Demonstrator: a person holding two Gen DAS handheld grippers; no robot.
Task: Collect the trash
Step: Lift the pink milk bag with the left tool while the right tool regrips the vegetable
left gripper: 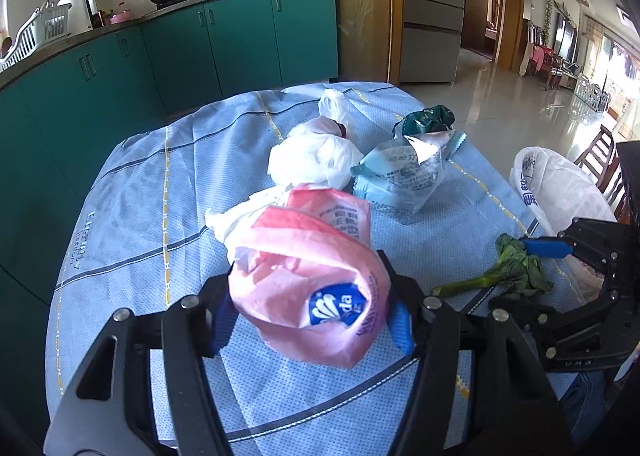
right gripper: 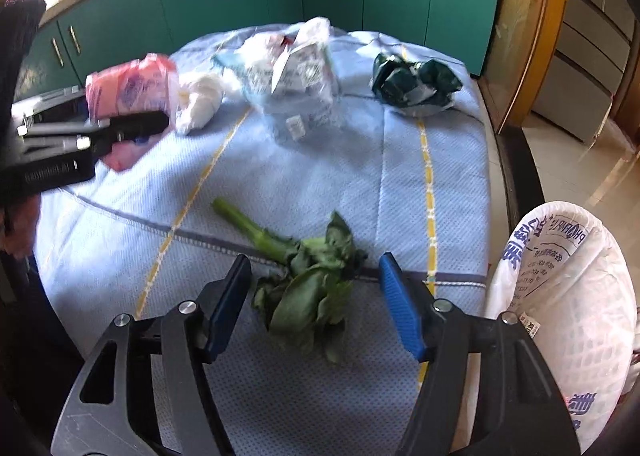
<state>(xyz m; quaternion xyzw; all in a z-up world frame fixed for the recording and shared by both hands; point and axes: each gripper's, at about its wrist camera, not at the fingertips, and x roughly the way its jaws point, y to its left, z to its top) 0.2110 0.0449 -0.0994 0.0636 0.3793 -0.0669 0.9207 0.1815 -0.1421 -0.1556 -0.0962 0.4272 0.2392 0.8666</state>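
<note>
My left gripper [left gripper: 308, 296] is shut on a crumpled pink wrapper [left gripper: 304, 264] with a blue logo, held just above the blue tablecloth [left gripper: 140, 216]. In the right wrist view that wrapper [right gripper: 128, 88] shows at the far left in the left gripper [right gripper: 120, 128]. A wilted green leafy stalk [right gripper: 308, 288] lies on the cloth between the fingers of my right gripper [right gripper: 315, 262], which stands open, its blue pads clear of the leaves. The left wrist view shows the stalk [left gripper: 480, 282] and the right gripper [left gripper: 528, 276] around it.
On the cloth lie a white plastic bag [left gripper: 316, 160], a pale blue wrapper [left gripper: 404, 172] and a dark green wrapper [left gripper: 428, 120]. A bin lined with a white printed bag [right gripper: 568, 288] stands off the table's right edge. Green cabinets [left gripper: 240, 44] run behind.
</note>
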